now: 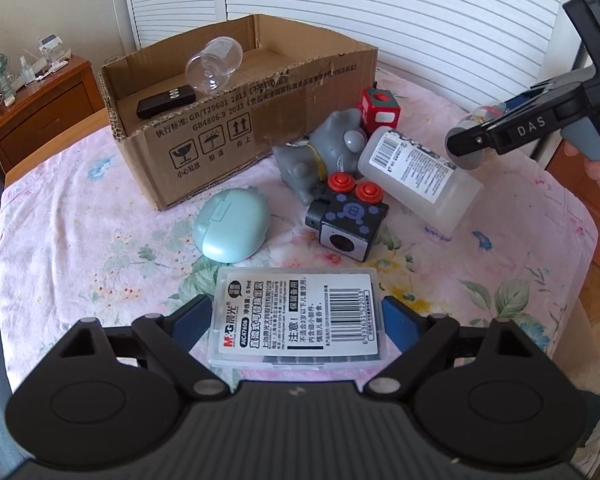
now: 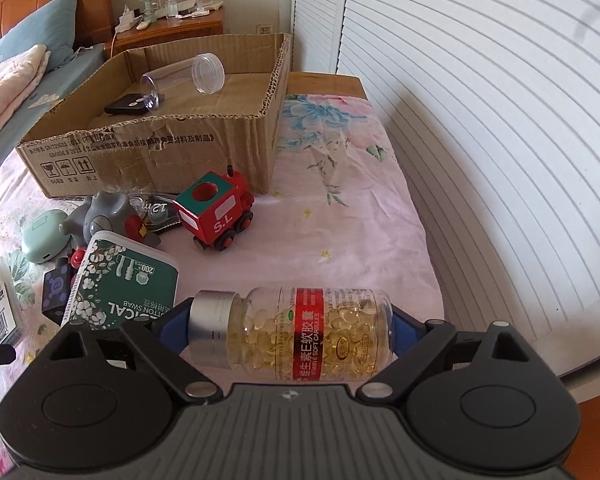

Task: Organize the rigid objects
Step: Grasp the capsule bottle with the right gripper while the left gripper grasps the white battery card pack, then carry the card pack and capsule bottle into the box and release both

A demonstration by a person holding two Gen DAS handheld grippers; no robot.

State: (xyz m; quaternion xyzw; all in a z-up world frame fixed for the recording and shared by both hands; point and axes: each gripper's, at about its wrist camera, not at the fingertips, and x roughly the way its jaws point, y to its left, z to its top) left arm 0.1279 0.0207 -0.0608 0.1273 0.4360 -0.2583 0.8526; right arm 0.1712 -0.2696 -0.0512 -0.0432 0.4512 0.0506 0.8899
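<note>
In the left wrist view, the left gripper (image 1: pixel 298 314) has its jaws set on the 2 long sides of a clear plastic refill case (image 1: pixel 298 318) with a barcode label, which looks clamped just above the floral bedsheet (image 1: pixel 80 240). Ahead stands the open cardboard box (image 1: pixel 220 136), already holding a clear plastic jar (image 1: pixel 214 65) and a black remote (image 1: pixel 166 101). To do this well, the case should travel high over the mint green case (image 1: pixel 232 228) and the black robot cube (image 1: pixel 346 220), then clear the box's near wall before release. In the right wrist view, the right gripper (image 2: pixel 290 330) has its jaws clamped end to end on a vitamin E capsule bottle (image 2: pixel 296 332), silver cap at 1 pad, base at the other, lifted off the sheet. That lengthwise hold looks slippery, so I would keep it level, pass above the red toy train (image 2: pixel 216 216), and let 1 hand enter the box at a time.
</note>
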